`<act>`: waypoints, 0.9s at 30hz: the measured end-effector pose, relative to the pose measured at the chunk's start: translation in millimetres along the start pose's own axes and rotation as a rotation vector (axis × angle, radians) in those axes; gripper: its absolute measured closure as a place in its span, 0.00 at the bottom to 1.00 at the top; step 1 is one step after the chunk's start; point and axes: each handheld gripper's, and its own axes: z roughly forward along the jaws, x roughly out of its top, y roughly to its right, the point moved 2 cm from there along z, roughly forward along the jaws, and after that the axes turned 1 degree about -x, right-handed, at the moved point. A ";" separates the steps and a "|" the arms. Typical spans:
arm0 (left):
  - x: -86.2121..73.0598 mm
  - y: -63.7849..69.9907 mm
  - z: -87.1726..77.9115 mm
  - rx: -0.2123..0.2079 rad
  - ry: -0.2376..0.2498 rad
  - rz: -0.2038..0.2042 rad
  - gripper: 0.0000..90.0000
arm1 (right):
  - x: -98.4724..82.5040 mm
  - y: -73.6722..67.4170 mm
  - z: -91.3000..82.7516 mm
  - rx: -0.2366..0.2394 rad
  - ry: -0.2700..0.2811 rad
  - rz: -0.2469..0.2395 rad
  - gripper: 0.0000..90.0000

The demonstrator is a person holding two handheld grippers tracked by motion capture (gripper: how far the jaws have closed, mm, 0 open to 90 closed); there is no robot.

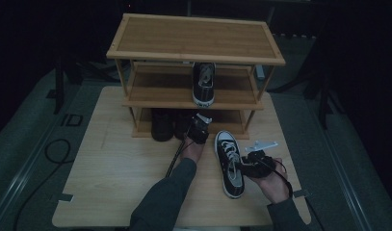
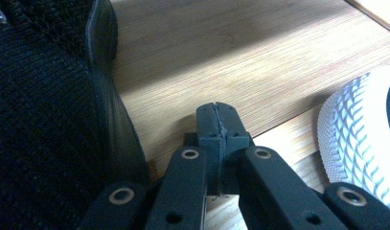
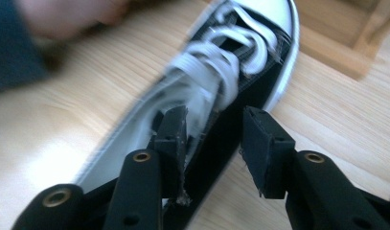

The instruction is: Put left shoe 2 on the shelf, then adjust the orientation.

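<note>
The sneaker (image 1: 229, 163) was laid lengthwise on the worktop (image 1: 111, 173), toe toward the shoe rack (image 1: 193, 43), its side straddled by the parted right gripper (image 3: 214, 139).

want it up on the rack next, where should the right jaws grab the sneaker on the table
Grip the side wall of the black sneaker by its ankle opening, coming from the right with the right gripper. It lies flat, toe toward the shoe rack, and the collar is thin enough to straddle.
</note>
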 end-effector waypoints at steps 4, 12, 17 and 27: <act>0.0 0.0 0.0 0.000 0.000 0.000 1.00 | -1.5 3.3 -2.0 -0.042 -0.010 0.001 0.70; 0.1 0.1 0.0 0.002 0.000 0.004 1.00 | 0.2 11.2 1.6 -0.084 -0.043 -0.031 0.81; 0.0 0.2 0.0 0.002 0.000 0.002 1.00 | 5.6 9.4 18.4 -0.067 -0.064 -0.044 0.88; -0.4 0.2 -0.1 0.003 0.003 -0.001 1.00 | 4.7 16.2 19.2 -0.003 -0.052 -0.001 0.97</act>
